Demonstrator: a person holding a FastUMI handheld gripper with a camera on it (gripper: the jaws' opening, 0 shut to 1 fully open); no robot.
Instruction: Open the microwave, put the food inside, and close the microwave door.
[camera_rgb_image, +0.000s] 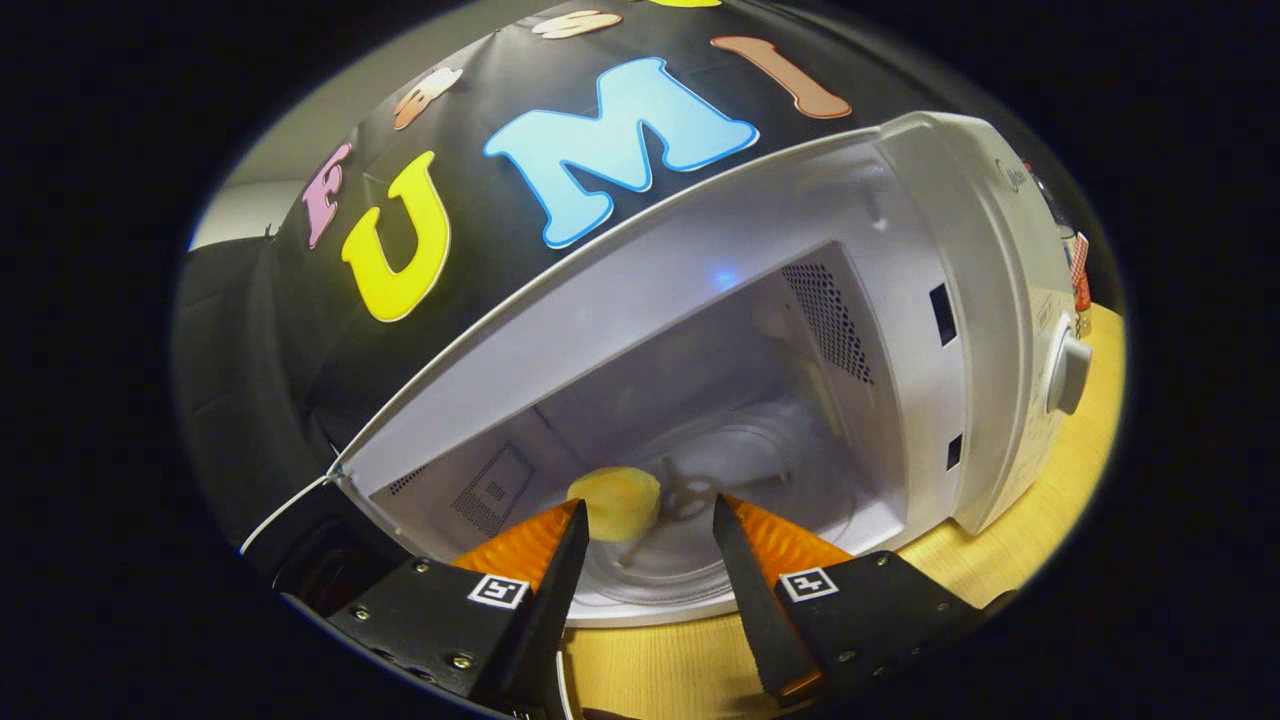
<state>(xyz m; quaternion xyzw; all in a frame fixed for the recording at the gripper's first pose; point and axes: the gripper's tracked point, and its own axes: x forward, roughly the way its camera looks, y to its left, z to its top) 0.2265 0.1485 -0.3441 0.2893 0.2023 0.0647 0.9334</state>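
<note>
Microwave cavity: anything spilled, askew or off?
Nothing stands out. The food sits on the glass turntable inside the open microwave, just beyond the open gripper, fingers apart and clear of it.

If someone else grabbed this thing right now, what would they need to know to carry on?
Hand-held gripper: fingers open, holding nothing, aimed into the microwave.
Food: a pale yellow piece lies on the glass turntable inside, just ahead of the fingertips, nearer the left one; whether that finger touches it is unclear.
Done: the cavity stands open and the food is in.
Left: back the gripper out and close the microwave door.
</note>
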